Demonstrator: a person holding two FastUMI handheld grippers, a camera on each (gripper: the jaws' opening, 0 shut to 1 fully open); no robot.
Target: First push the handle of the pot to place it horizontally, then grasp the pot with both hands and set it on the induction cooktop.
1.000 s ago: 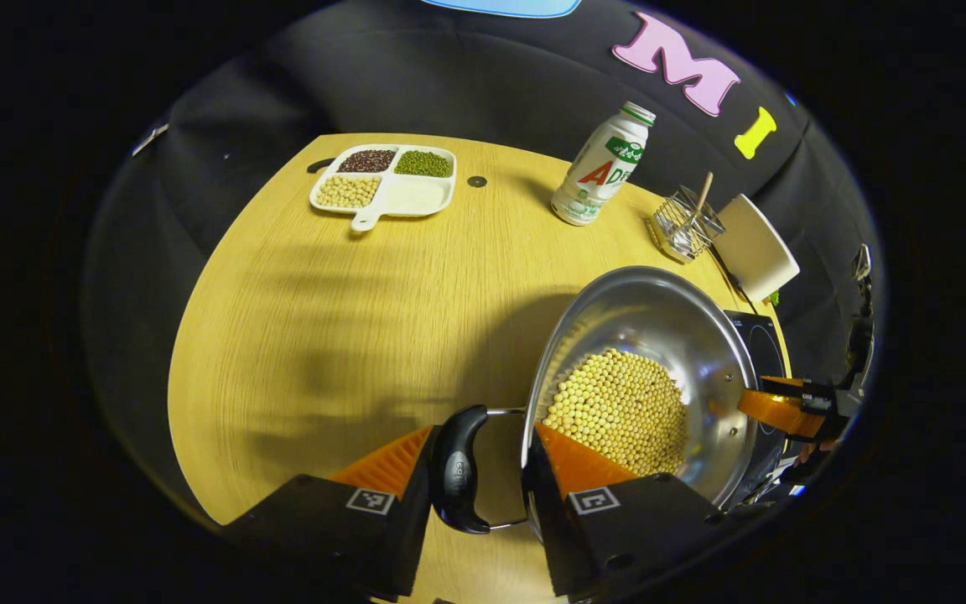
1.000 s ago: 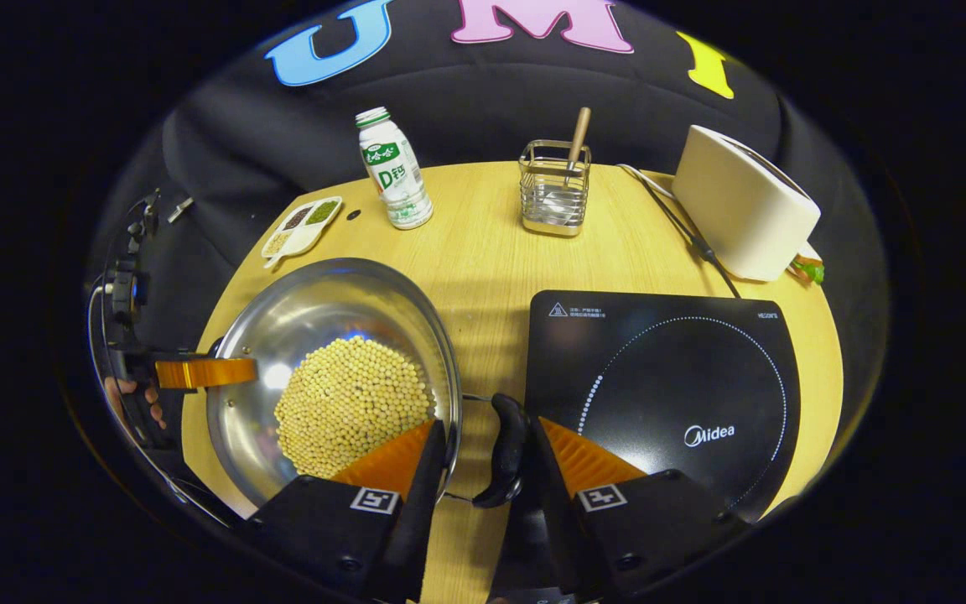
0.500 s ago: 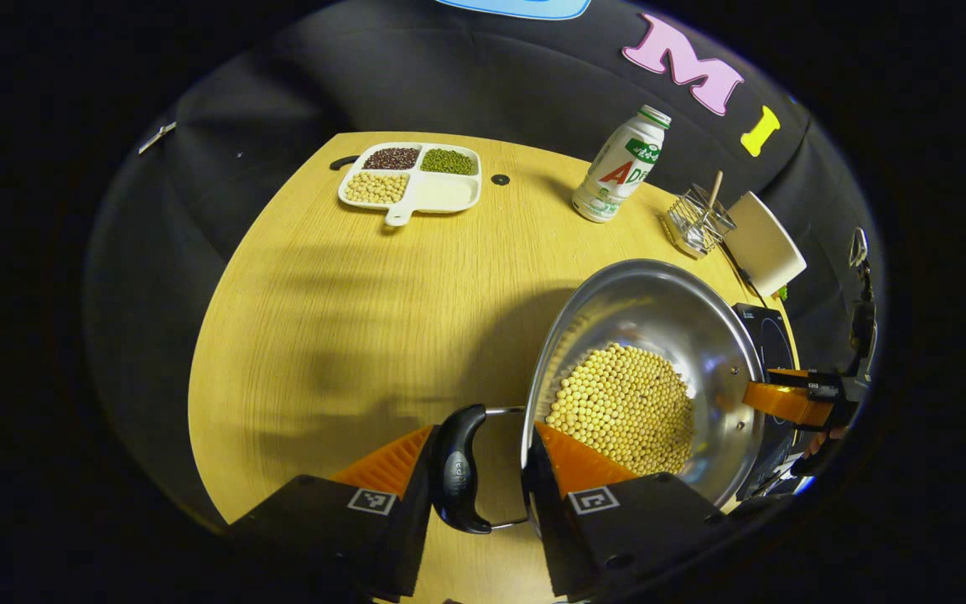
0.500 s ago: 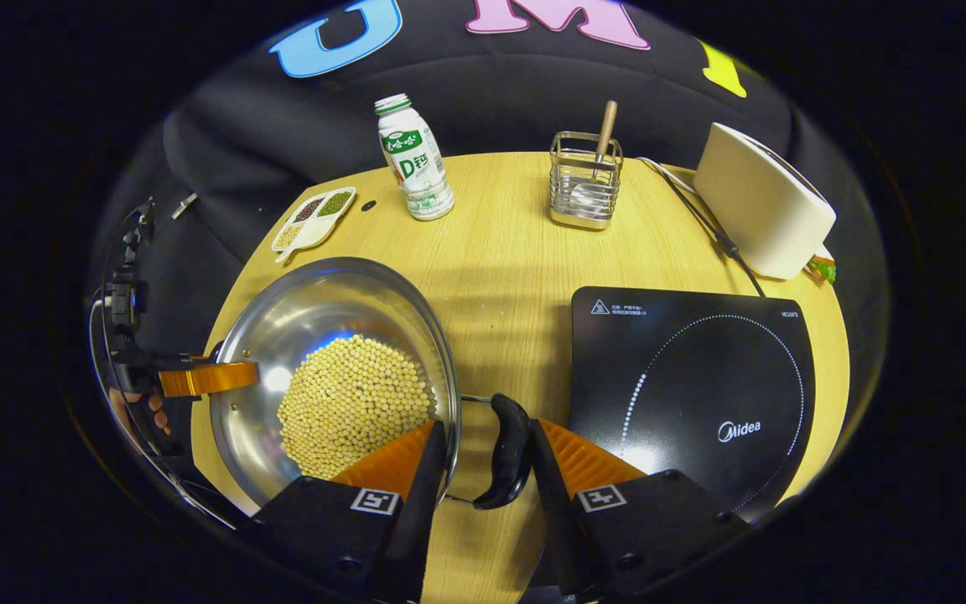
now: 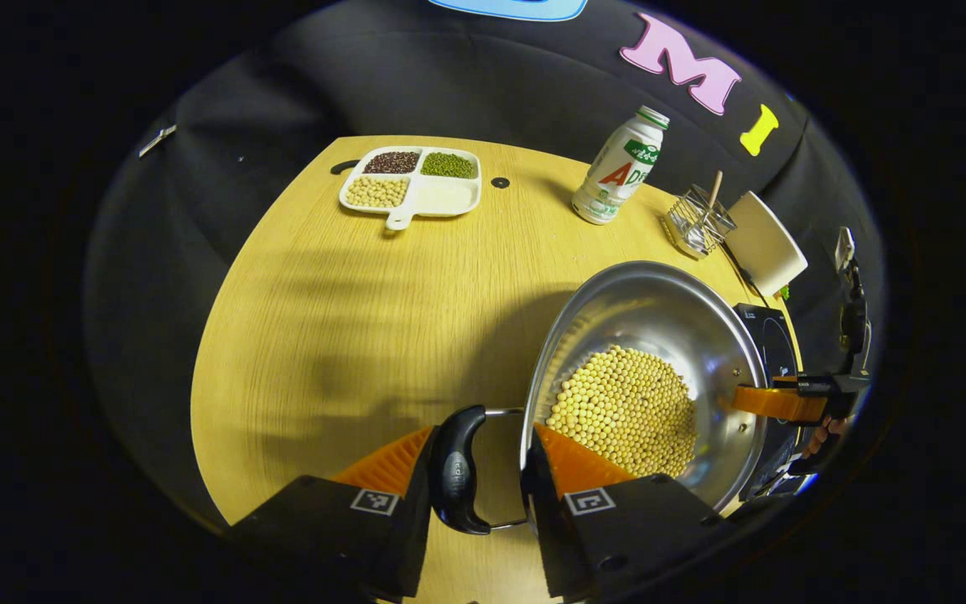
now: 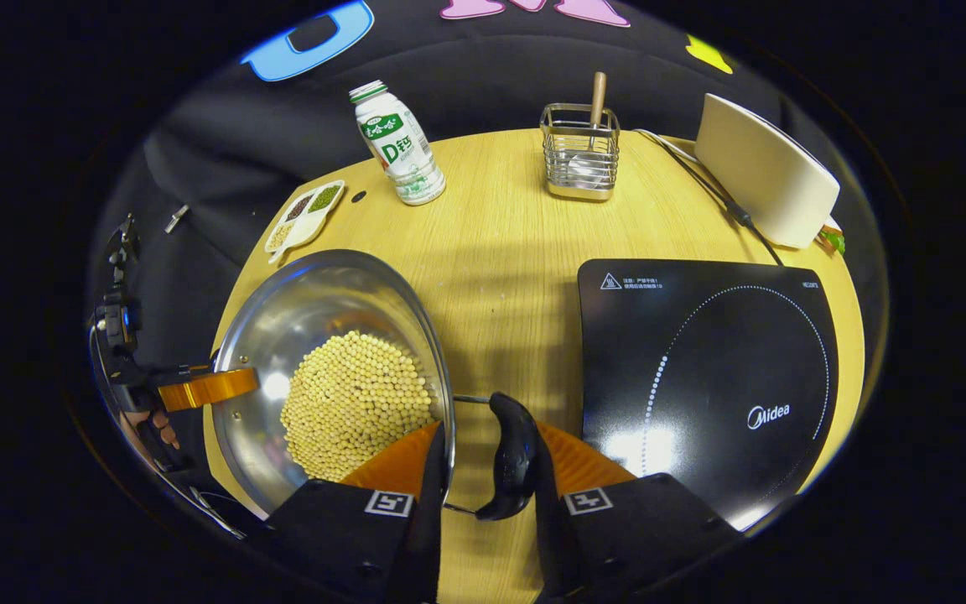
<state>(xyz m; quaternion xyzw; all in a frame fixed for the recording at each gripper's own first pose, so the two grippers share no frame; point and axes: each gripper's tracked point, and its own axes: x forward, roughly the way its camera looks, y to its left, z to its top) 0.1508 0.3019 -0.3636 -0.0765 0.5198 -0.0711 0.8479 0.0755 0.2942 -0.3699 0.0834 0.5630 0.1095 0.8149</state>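
A steel pot [image 5: 659, 319] [image 6: 315, 310] holding yellow soybeans hangs between my two grippers, left of the black induction cooktop [image 6: 701, 377] [image 5: 772, 335]. A strip of bare table separates pot and cooktop in the right gripper view. My left gripper [image 5: 470, 457] is shut across one black side handle [image 5: 458, 470] and the pot rim, one finger inside the pot. My right gripper [image 6: 487, 457] clamps the opposite handle [image 6: 512, 457] and rim the same way. Each gripper's orange finger also shows at the pot's far rim in the other gripper's view.
On the round wooden table [image 5: 349, 319] stand a divided white tray of beans [image 5: 412, 180] [image 6: 303, 220], a white drink bottle [image 5: 617, 168] [image 6: 395, 147], a wire basket with a wooden-handled utensil [image 6: 581, 155] [image 5: 699, 222], and a white appliance [image 6: 764, 180] [image 5: 764, 247] with a cable, behind the cooktop.
Both grippers keep their hold on the pot. In the right gripper view the cooktop has grown larger and the table's far objects have shifted up; the pot has edged toward the cooktop.
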